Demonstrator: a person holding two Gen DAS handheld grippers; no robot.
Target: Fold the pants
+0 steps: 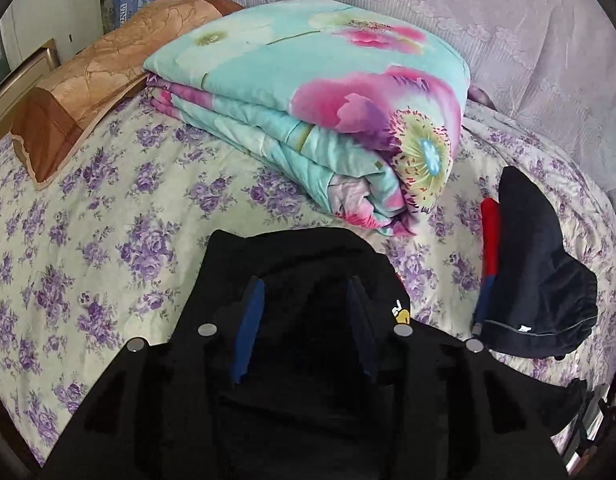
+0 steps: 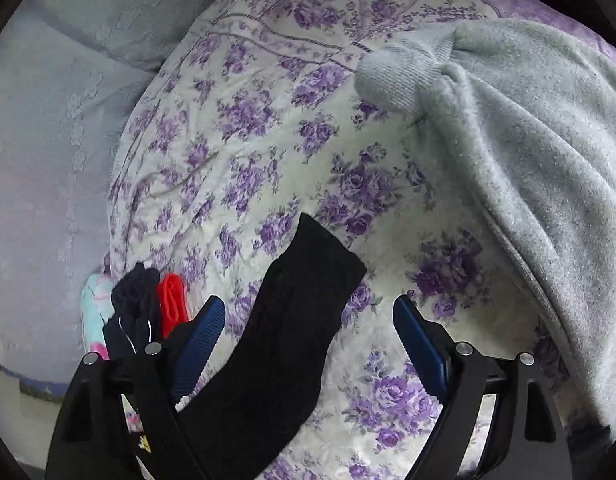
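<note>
The black pants (image 1: 292, 264) lie on the floral bedsheet (image 1: 108, 220). In the left wrist view my left gripper (image 1: 306, 292) sits over them, blue pads apart with black fabric between and under them. In the right wrist view one black pant leg (image 2: 292, 320) stretches away between the fingers of my right gripper (image 2: 309, 312), which is open wide and not touching it. A small yellow logo (image 1: 401, 314) shows on the pants.
A folded turquoise and pink quilt (image 1: 315, 120) lies behind the pants. A brown pillow (image 1: 88, 88) is at the left. A dark navy garment with a red piece (image 1: 539, 264) lies at the right. A grey blanket (image 2: 527, 152) covers the bed's right side.
</note>
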